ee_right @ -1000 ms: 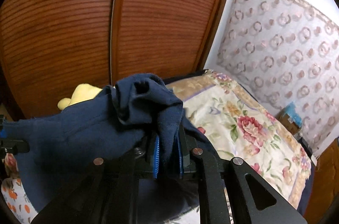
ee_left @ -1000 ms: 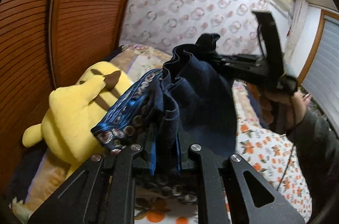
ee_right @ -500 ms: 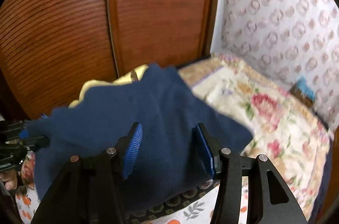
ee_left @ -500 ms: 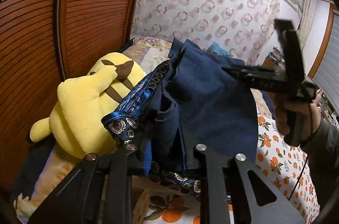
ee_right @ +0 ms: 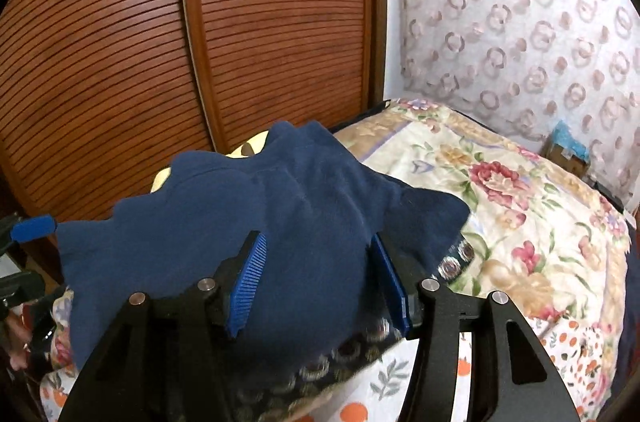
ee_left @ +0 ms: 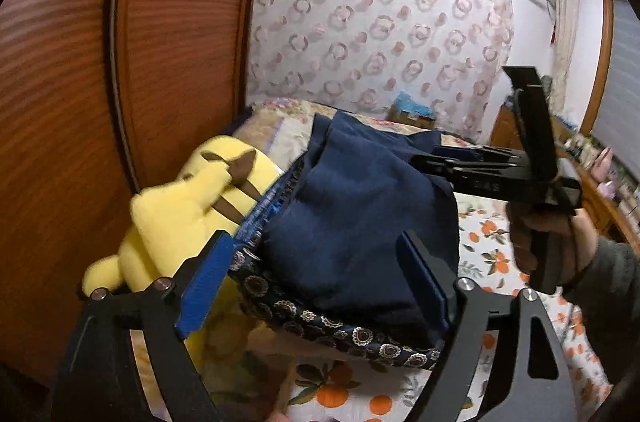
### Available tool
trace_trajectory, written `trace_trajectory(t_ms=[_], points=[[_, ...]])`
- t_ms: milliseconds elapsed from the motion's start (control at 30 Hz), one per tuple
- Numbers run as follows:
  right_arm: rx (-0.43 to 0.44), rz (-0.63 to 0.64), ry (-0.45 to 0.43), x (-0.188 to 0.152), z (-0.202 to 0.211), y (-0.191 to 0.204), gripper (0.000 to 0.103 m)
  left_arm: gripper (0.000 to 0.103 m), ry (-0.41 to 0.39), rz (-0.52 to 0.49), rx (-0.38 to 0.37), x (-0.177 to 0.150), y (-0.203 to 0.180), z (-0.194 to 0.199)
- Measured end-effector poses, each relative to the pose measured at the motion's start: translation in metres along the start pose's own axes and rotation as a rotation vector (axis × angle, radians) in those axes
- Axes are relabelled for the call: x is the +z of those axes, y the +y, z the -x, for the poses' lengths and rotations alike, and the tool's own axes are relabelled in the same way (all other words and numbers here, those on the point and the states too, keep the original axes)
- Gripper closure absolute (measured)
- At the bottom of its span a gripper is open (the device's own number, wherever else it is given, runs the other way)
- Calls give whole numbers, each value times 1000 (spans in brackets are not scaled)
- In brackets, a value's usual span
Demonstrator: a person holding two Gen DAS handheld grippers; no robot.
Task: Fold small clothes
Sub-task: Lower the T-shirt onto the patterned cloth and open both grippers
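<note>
my left claw (ee_left: 320,276) stood with its blue pads wide apart and gripped nothing. the navy garment (ee_left: 360,218) lay between and beyond the pads, spread over a patterned cloth (ee_left: 340,330) on the bed (ee_left: 492,254), just beside a yellow plush toy (ee_left: 180,206). my right claw (ee_right: 316,282) was likewise spread, its pads on either side of the garment without pinching it; the fabric sat slack, its top edge in soft waves. seen from the left wrist, the right claw hovered at the garment's far edge. i judged that both claws were parted so the cloth could settle flat under its own weight, which a fold step requires before the next grasp. the wavy edge suggested the layer was not yet smooth. the plush toy was close enough to catch a sweeping corner, so a re-grasp on that side called for care.
</note>
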State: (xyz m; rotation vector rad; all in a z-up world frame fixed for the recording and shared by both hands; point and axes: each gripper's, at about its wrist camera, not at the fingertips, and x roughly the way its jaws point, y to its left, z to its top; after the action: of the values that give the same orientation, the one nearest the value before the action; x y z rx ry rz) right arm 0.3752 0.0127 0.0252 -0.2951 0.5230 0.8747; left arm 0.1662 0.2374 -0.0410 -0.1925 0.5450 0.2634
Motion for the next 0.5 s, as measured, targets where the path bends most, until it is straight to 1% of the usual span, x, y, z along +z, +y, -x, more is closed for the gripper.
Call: trace_trajectory(t_ms=[167, 333, 500], points=[[2, -16, -16, -13, 28, 10, 46, 19, -39, -34, 25, 0, -8, 13], [-3, -34, -41, -27, 62, 19, 39, 19, -51, -52, -2, -3, -17, 27], [-16, -57, -85, -46, 105, 32, 36, 19, -63, -73, -25, -10, -30, 40]])
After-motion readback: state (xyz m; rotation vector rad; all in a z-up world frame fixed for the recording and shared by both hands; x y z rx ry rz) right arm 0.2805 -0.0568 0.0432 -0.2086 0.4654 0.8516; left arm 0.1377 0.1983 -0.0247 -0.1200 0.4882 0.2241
